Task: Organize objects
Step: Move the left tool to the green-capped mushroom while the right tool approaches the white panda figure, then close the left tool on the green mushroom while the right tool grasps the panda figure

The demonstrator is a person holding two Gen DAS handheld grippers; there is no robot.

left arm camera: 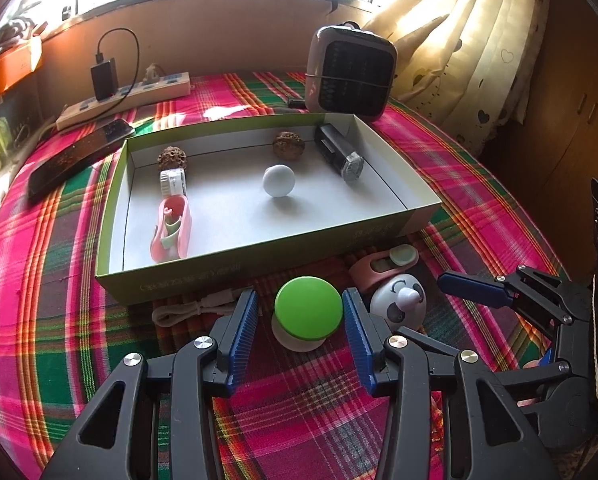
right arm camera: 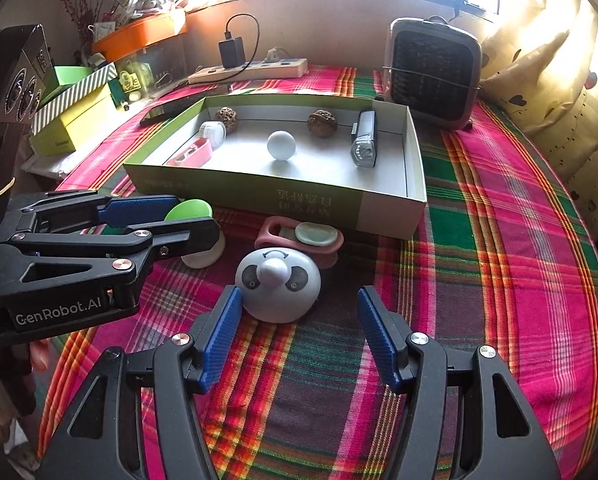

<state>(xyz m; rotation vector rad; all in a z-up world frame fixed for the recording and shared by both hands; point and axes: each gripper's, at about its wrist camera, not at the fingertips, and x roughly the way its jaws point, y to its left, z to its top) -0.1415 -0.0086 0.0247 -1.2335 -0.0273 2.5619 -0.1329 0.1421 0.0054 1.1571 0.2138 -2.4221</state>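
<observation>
Left gripper point(left arm camera: 299, 312) sitting spread around green-capped mushroom toy point(left arm camera: 308, 307) on plaid cloth point(left arm camera: 59, 272), right pad touching cap edge, left pad apart. Right gripper point(right arm camera: 299, 312) hanging wide apart, panda toy point(right arm camera: 278, 285) just beyond fingertips. Pink holder point(right arm camera: 299, 236) lying between panda toy and cardboard box point(right arm camera: 339, 206). White ball point(left arm camera: 278, 181) resting inside box.
</observation>
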